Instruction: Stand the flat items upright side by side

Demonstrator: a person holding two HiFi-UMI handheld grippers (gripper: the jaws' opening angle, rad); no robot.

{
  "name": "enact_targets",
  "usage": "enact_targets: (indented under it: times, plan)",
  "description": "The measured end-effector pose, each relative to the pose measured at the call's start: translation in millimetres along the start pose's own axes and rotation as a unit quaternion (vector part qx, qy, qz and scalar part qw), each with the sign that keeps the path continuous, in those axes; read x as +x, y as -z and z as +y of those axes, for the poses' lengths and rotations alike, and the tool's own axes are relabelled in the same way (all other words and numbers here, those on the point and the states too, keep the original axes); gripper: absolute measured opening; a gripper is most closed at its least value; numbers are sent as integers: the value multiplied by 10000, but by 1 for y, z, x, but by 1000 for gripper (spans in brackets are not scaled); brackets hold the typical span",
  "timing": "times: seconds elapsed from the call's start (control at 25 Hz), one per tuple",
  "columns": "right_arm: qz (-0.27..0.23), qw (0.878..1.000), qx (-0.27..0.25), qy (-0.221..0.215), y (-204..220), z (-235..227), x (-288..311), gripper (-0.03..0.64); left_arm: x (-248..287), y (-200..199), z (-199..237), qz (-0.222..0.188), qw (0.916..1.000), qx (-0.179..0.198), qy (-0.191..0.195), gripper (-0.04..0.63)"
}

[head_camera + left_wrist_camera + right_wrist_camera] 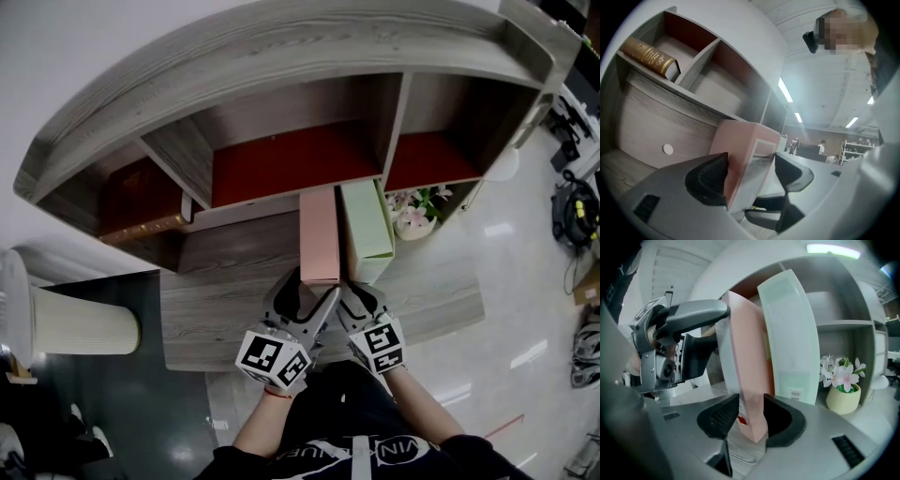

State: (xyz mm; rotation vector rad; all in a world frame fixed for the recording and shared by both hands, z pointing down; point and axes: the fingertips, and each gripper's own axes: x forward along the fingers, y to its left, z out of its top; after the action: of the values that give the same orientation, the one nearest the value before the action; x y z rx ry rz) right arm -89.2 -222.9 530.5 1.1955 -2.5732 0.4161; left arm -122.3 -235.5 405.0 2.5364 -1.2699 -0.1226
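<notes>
A thin pink box point(319, 234) stands on edge on the wooden shelf top point(225, 300), and a pale green box point(367, 225) stands upright against its right side. My left gripper point(307, 286) straddles the pink box's near end. In the left gripper view the pink box point(740, 154) lies between wide jaws; the left pad point(710, 180) rests on it and the right pad stands apart. My right gripper point(751, 416) is shut on the lower corner of the pink box point(747, 371), with the green box point(790, 333) just behind.
The curved wooden shelf unit point(281, 56) has red-backed compartments, and a brown book point(141, 225) lies in the left one. A small pot of pink flowers point(412, 216) stands right of the green box. A white ribbed cylinder point(80, 323) stands at the left.
</notes>
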Motion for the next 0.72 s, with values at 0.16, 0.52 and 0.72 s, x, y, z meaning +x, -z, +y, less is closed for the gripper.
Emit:
enact_targets:
  times: [0.16,0.52,0.72]
  plan:
    - [-32,10000,54,32,-1,-4,-3,169,3,15,4,251,9995,188,34,299]
    - [-61,9999,73,122,0,-12,-13,169,24,20,3,270,9996,100,-5,293]
    - [-67,9998,79,144,1,-17,-21,170,32,20,5,206,9998,16,0,293]
